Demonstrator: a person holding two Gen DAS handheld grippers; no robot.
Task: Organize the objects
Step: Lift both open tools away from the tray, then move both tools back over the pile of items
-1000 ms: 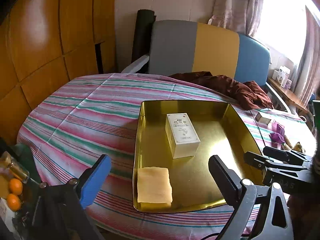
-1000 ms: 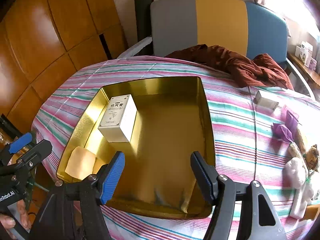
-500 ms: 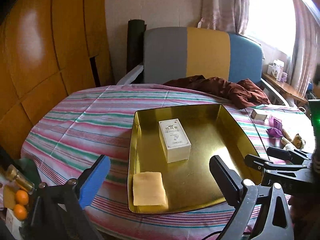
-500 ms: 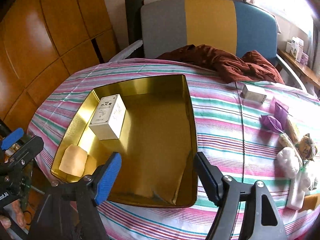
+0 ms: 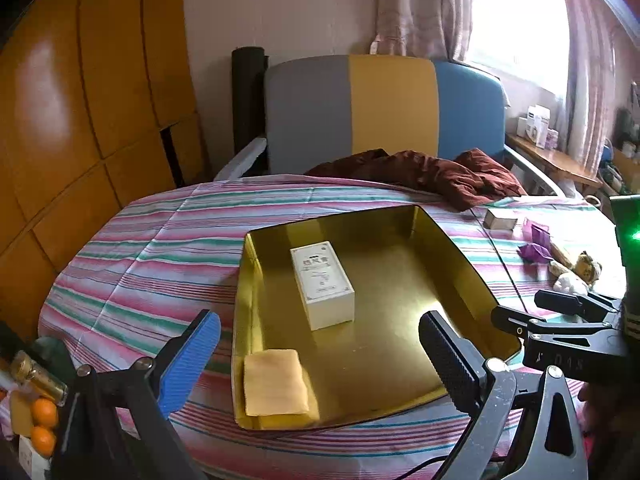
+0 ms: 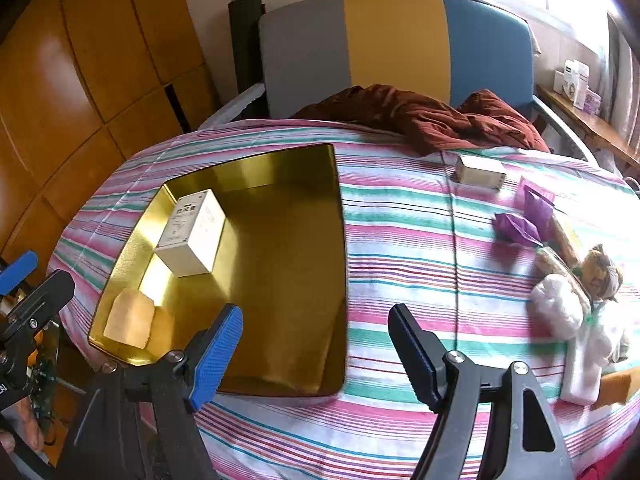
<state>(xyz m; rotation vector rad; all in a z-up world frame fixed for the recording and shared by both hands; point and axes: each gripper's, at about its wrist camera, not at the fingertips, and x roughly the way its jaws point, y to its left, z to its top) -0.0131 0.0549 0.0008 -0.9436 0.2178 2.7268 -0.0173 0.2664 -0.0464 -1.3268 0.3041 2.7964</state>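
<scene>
A gold tray (image 5: 472, 276) (image 6: 340, 240) lies on the striped tablecloth. In it stand a white box (image 5: 322, 282) (image 6: 192, 236) and a folded yellow cloth (image 5: 276, 388) (image 6: 130, 318). My left gripper (image 5: 320, 354) is open and empty, above the tray's near edge. My right gripper (image 6: 316, 350) is open and empty, over the tray's near right corner. To the right on the cloth lie a small white box (image 6: 480, 172) (image 5: 500, 220), a purple wrapper (image 6: 524, 220) (image 5: 536, 240), and a white packet with a toy bear (image 6: 576, 300).
A dark red garment (image 6: 432, 120) lies at the table's far edge before a grey, yellow and blue chair (image 5: 388, 116). Wooden panels stand at the left. A bottle and oranges (image 5: 38, 412) sit low at the left.
Both grippers have pulled back from the tray. The right gripper's view has swung right, so more of the loose objects show. Both stay open and empty.
</scene>
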